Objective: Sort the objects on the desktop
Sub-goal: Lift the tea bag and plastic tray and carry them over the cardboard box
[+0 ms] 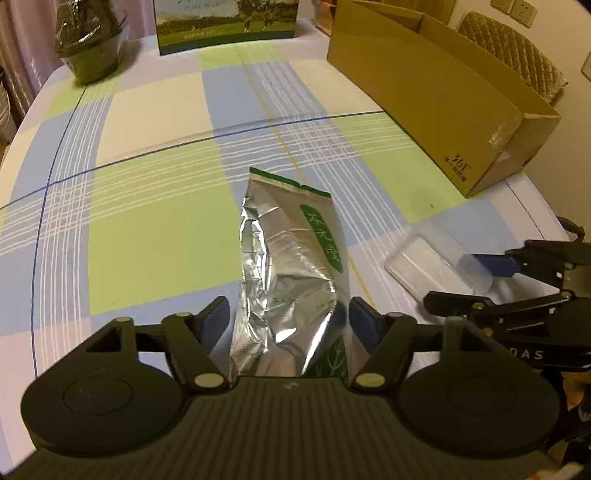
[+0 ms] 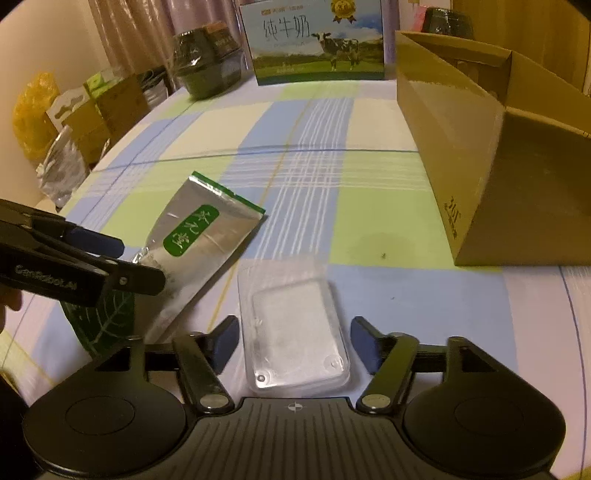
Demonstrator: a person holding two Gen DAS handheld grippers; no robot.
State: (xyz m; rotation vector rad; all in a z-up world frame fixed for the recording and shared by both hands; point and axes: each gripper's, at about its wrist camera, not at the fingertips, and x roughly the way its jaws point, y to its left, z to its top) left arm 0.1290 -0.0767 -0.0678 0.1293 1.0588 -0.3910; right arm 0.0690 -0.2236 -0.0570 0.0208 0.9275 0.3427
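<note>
Nearest the lens in the left wrist view, the left gripper (image 1: 288, 317) shows matte black ribbed housing, hinged linkages with brass-coloured pins, and blue pads. Its fingers (image 1: 216, 319) are released: they straddle the lower end of the foil pouch (image 1: 291, 266) without pressing it; whether the right pad touches the foil cannot be told.

The foil pouch is a crinkled silver bag, flat and elongated, with a green top strip, a green label bearing white characters, and a green leaf print at its base. It lies flat on the worktop (image 1: 147, 236), which is covered by a smooth cloth in green, blue and cream checks.

Right of the foil pouch lies the clear plastic case (image 2: 295, 328), a rigid transparent rounded rectangle with a frosted white insert. The right gripper (image 2: 293, 338) brackets its near end; its fingers (image 2: 364, 341) are released, with a visible gap on each side.

Right of and beyond the foil pouch stands the cardboard box (image 1: 436, 92), open-topped plain brown corrugated board. Behind the foil pouch, at the far edge, stand a dark film-wrapped pot (image 1: 90, 44) and a printed milk carton (image 1: 225, 26).
</note>
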